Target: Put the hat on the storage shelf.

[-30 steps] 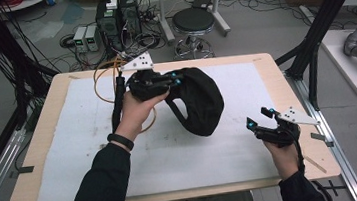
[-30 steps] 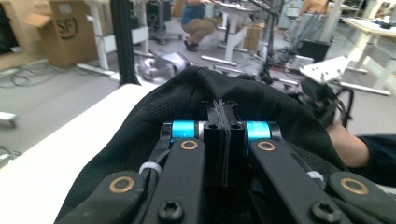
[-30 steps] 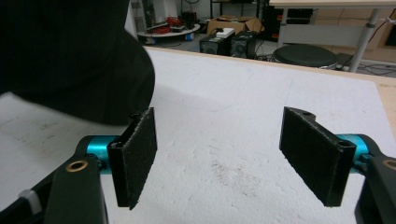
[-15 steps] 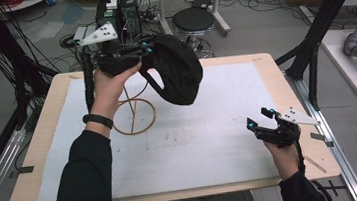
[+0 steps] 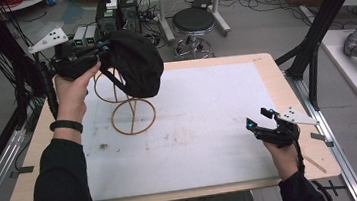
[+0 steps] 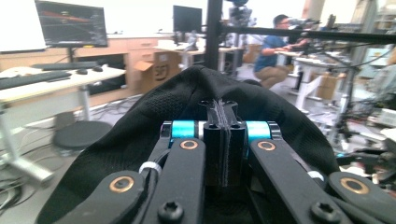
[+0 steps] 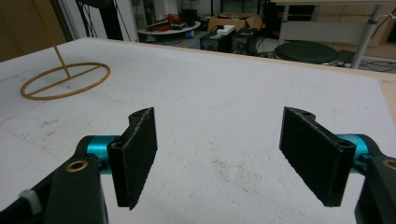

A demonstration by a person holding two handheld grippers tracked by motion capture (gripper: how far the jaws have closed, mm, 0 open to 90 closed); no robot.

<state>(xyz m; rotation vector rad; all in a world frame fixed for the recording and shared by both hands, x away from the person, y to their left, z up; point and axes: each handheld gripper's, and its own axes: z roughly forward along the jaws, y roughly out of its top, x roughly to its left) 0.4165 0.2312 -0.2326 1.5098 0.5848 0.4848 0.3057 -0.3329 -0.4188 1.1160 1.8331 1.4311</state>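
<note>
A black cap [image 5: 135,67] hangs in the air over the table's far left, partly over the top of a gold wire stand [image 5: 130,110]. My left gripper [image 5: 103,50] is shut on the cap's edge, held high by the left hand. In the left gripper view the two pads [image 6: 223,140] press together on the black fabric of the cap [image 6: 140,126], which bulges beyond them. The stand's round base [image 7: 65,80] lies on the white mat at the left of the right gripper view. My right gripper [image 5: 259,118] rests open near the table's right edge, with nothing between its pads [image 7: 135,154].
A white mat [image 5: 204,123] covers most of the wooden table [image 5: 274,70]. Beyond the far edge stand a round stool [image 5: 193,21] and black equipment boxes [image 5: 117,11]. Black frame posts [image 5: 320,30] rise at the right, cables hang at the left.
The left hand has lifted the cap up and toward the far left, uncovering the wire stand on the mat. The right hand and its gripper have stayed put.
</note>
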